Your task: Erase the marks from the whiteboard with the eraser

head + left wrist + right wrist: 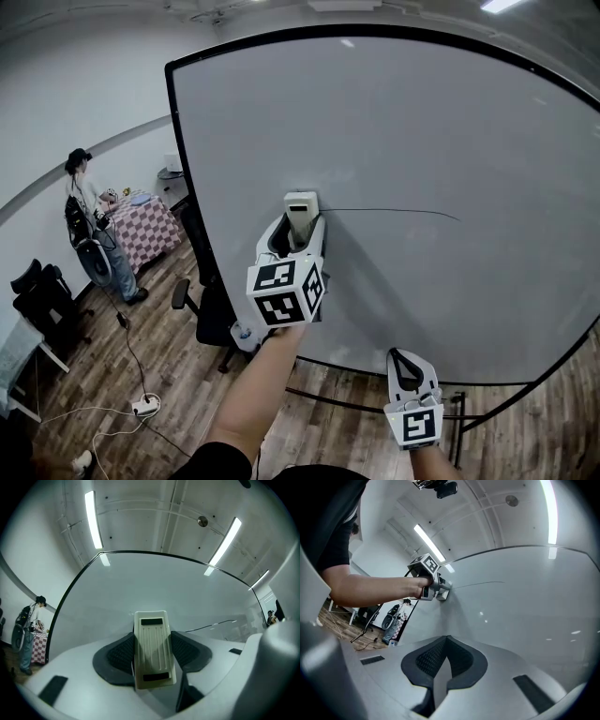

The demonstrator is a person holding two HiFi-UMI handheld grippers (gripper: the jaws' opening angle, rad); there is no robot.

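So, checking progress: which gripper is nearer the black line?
Left. The left gripper holds the eraser at the left end of the line; the right gripper hangs low by the bottom edge of the board.

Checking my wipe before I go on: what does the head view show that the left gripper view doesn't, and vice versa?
Head view only: the right gripper held low, apart from the whiteboard, plus a chair and the floor. Left gripper view only: pads clamped on both sides of the eraser, and ceiling lights. Both: eraser at the whiteboard, a black line to its right, a person far left.
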